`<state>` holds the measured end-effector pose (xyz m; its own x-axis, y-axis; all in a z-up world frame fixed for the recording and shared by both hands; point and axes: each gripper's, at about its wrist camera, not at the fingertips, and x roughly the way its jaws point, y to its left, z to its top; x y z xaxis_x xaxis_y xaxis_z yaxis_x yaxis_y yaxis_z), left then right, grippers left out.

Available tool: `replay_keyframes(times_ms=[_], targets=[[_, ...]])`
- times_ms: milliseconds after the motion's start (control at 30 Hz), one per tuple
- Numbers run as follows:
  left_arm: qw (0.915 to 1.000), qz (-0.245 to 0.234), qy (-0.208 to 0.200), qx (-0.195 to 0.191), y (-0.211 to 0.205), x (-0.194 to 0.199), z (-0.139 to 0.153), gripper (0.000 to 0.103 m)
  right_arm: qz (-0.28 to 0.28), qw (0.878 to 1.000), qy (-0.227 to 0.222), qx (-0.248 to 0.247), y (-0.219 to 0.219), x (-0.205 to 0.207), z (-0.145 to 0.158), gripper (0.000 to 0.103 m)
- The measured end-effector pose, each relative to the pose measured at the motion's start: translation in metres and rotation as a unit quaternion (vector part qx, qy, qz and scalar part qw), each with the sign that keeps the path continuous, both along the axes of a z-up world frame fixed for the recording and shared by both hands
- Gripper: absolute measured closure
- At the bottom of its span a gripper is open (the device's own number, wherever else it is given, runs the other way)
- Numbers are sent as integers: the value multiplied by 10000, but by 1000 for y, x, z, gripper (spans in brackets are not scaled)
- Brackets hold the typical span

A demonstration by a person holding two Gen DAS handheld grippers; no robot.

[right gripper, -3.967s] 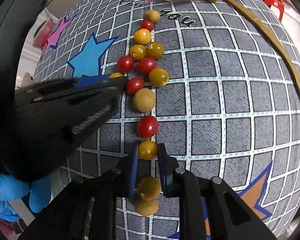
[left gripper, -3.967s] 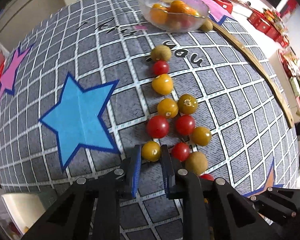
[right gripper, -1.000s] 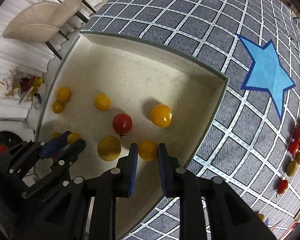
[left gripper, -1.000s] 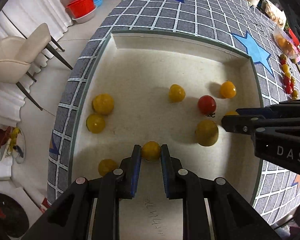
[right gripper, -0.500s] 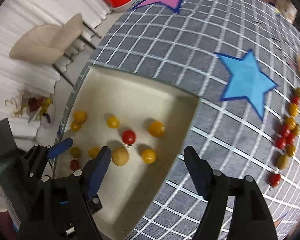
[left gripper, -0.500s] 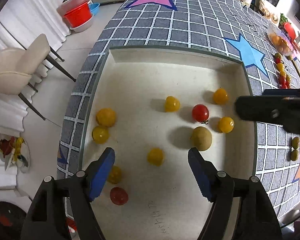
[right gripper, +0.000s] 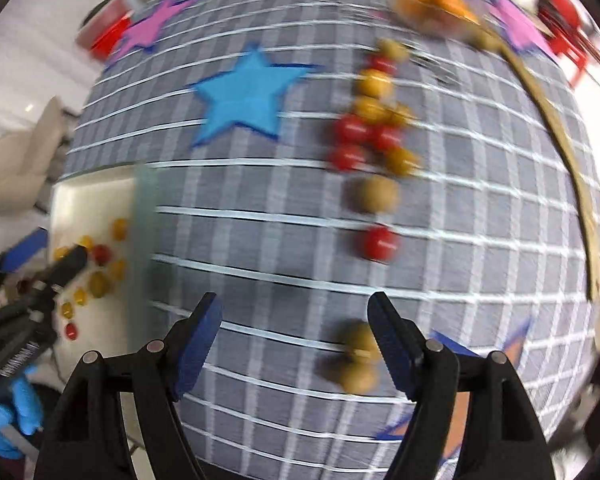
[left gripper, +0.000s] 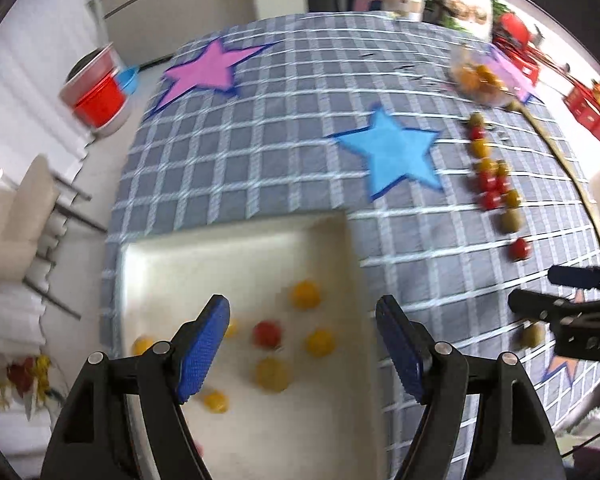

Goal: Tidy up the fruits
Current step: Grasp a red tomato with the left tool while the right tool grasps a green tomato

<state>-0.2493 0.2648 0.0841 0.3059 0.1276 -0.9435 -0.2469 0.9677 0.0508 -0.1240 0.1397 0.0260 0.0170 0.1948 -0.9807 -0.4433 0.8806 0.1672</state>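
With both tomatoes dropped into the white tray [left gripper: 236,240], left gripper [left gripper: 303,346] and right gripper [right gripper: 295,345], spread and empty, swing beyond its rim toward the fruit row [right gripper: 374,136] still waiting.

The bench [left gripper: 300,128] wears a grey cloth crossed by a white grid, with a pink star [left gripper: 206,70] and a blue star [left gripper: 396,152] edged in darker blue. The tray [left gripper: 236,248] is cream inside. In it lie yellow fruits [left gripper: 305,294] and a red one [left gripper: 266,333]. On the cloth runs a line of red, yellow and olive-brown fruits [right gripper: 374,136]. Each tool is black with blue pads [left gripper: 204,350]. A red bucket [left gripper: 98,98] stands on the pale floor.
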Motion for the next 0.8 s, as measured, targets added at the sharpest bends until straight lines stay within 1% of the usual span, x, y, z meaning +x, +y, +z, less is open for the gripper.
replay_keyframes(times_ms=[67,133,267,300,333,367,467,567,733,767,800], targets=[[9997,-256,32,-40,-14,17,-1,26,-165,9998,-3,-62,-12,7,-4,25],[9987,-484,117,-122,-30,34,-8,26,-298,9995,-3,-126,-24,12,-7,25],[9958,-817,278,-318,-56,62,-25,26,-317,9994,-69,-157,-31,16,-14,26],[9949,-880,323,-362,-61,69,-29,26,-285,9994,-102,-148,-34,18,-15,29],[9945,-916,335,-378,-66,75,-32,26,-248,9995,-128,-139,-37,18,-16,33],[9940,-967,344,-389,-71,82,-36,26,-234,9996,-132,-128,-40,17,-16,34],[9925,-1073,362,-460,-84,101,-44,26,-266,9996,-57,-74,-50,13,-18,34],[9914,-1136,414,-500,-97,117,-52,26,-393,9992,81,83,-80,3,-12,34],[9904,-1171,485,-545,-110,136,-61,26,-466,9979,377,255,-96,-6,-16,35],[9904,-1179,493,-534,-112,140,-63,26,-476,9977,408,256,-96,-9,-17,37],[9902,-1188,509,-526,-115,143,-64,27,-491,9973,463,273,-95,-10,-20,40]])
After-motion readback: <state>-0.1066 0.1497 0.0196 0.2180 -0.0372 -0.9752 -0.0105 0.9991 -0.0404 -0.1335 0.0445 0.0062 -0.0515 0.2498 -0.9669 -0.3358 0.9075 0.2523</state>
